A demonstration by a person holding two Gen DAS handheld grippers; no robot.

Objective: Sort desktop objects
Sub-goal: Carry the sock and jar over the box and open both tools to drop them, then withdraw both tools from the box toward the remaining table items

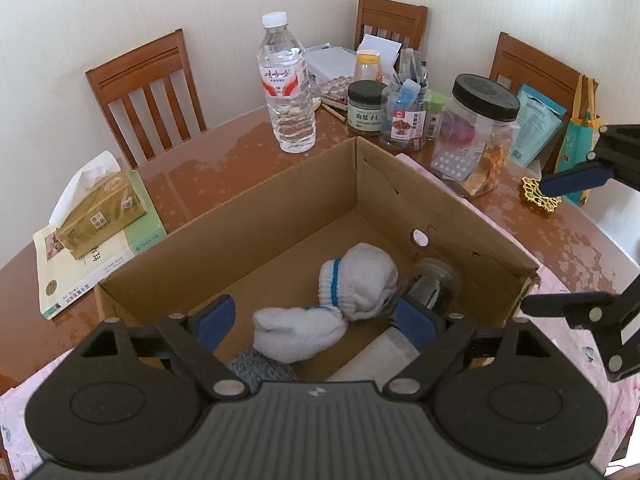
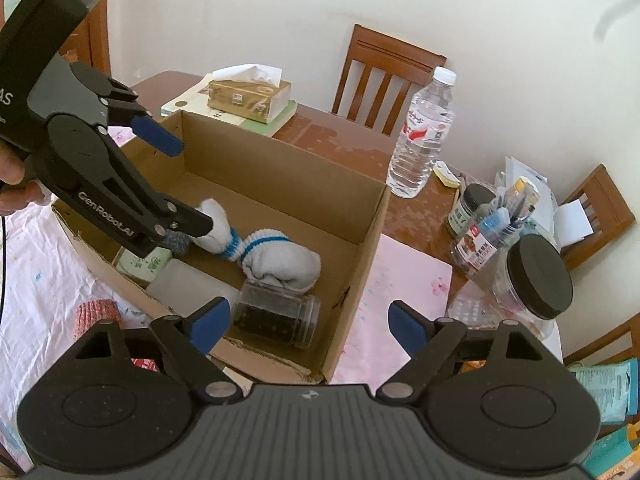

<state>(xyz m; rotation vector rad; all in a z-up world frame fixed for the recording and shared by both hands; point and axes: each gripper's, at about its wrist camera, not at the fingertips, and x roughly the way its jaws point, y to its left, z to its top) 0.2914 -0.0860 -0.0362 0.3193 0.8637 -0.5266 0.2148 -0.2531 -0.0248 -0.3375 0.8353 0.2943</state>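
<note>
Left wrist view: left gripper [image 1: 316, 320], jaws wide and empty, straddles white socks [image 1: 352, 284] inside cardboard box [image 1: 240, 208]. Right gripper [image 2: 308, 326] hangs open, empty. Judged step: release complete; next, withdraw.

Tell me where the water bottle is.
The water bottle stands upright on the wooden table, just beyond the cardboard box, left of the dark-lidded jars.
</note>
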